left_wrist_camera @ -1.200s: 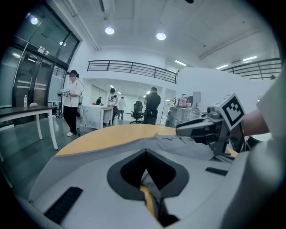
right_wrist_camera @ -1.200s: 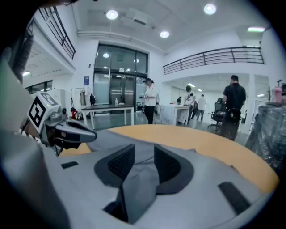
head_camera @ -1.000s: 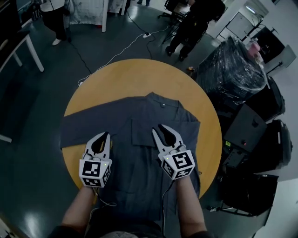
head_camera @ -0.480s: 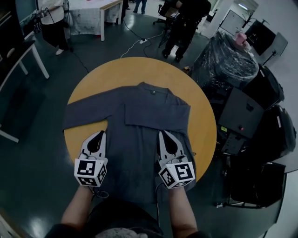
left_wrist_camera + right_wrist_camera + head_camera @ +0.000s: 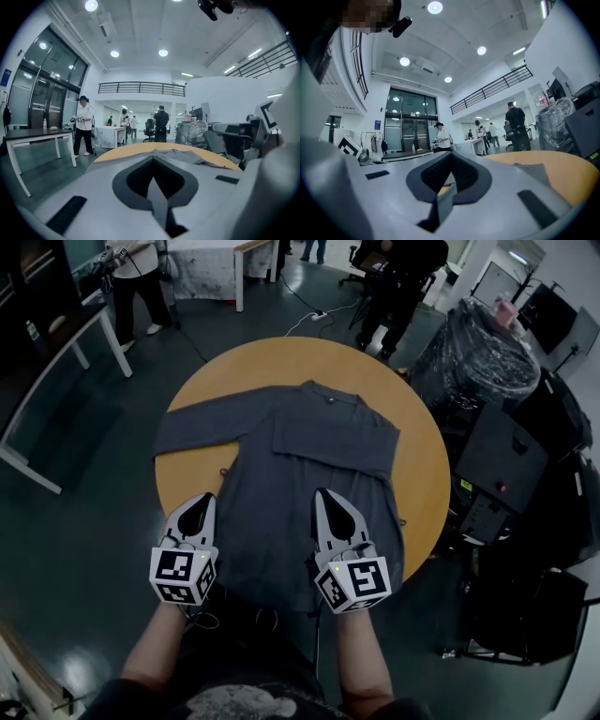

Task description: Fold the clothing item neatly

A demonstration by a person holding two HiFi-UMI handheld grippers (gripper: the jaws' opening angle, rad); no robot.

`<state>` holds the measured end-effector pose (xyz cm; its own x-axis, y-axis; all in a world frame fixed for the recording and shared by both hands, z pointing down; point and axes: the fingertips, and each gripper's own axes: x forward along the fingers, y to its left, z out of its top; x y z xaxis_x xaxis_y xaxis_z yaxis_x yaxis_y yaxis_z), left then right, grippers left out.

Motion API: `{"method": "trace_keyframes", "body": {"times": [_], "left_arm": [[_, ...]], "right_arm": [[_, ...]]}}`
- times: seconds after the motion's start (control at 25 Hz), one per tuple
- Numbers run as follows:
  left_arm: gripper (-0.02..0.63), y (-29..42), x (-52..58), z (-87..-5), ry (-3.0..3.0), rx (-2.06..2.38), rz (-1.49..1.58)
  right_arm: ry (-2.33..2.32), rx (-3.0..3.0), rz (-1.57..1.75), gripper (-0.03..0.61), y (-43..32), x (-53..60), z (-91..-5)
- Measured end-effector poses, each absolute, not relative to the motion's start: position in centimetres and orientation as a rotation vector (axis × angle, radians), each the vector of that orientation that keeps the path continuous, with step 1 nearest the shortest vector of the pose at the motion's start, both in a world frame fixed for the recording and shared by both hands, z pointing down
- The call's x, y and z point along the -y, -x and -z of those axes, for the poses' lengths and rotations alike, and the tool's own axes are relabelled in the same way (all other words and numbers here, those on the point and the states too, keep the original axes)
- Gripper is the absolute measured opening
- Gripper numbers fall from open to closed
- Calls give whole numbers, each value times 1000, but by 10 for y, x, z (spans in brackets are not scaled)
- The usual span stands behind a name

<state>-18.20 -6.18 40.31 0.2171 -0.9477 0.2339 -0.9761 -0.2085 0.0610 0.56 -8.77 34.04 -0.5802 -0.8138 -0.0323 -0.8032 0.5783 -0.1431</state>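
Note:
A grey long-sleeved shirt (image 5: 300, 474) lies face up on the round yellow table (image 5: 253, 371), collar far from me. One sleeve is folded across the chest, the other stretches out to the left, and the hem hangs over the near edge. My right gripper (image 5: 323, 495) is shut with its tips on the shirt's lower right body, pinching the cloth. My left gripper (image 5: 201, 501) is shut at the table's near left rim, just left of the shirt's side edge. In the left gripper view the shirt (image 5: 183, 155) shows beyond the shut jaws.
A black plastic-wrapped bundle (image 5: 483, 357) and dark cases (image 5: 506, 465) stand close to the table's right side. A white table (image 5: 56, 343) is at the left. People stand at the back (image 5: 403, 277), and a cable (image 5: 309, 320) runs across the floor.
The right gripper's jaws, open over the shirt a second ago, have shut. Both grippers have drawn back toward the near edge of the table.

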Motion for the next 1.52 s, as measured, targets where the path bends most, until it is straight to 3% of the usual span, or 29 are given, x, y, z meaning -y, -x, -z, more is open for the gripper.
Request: {"method": "trace_keyframes", "body": {"times": [0.32, 0.96, 1.52], "left_arm": [[8, 236, 51, -405, -2248, 1896, -221], [8, 420, 110, -434, -2314, 1732, -251], [8, 453, 111, -451, -2272, 1779, -366]], "right_arm": [[1267, -2695, 279, -9, 64, 76, -333], [1366, -2753, 317, -9, 308, 99, -366], [1285, -2869, 486, -9, 374, 93, -427]]}}
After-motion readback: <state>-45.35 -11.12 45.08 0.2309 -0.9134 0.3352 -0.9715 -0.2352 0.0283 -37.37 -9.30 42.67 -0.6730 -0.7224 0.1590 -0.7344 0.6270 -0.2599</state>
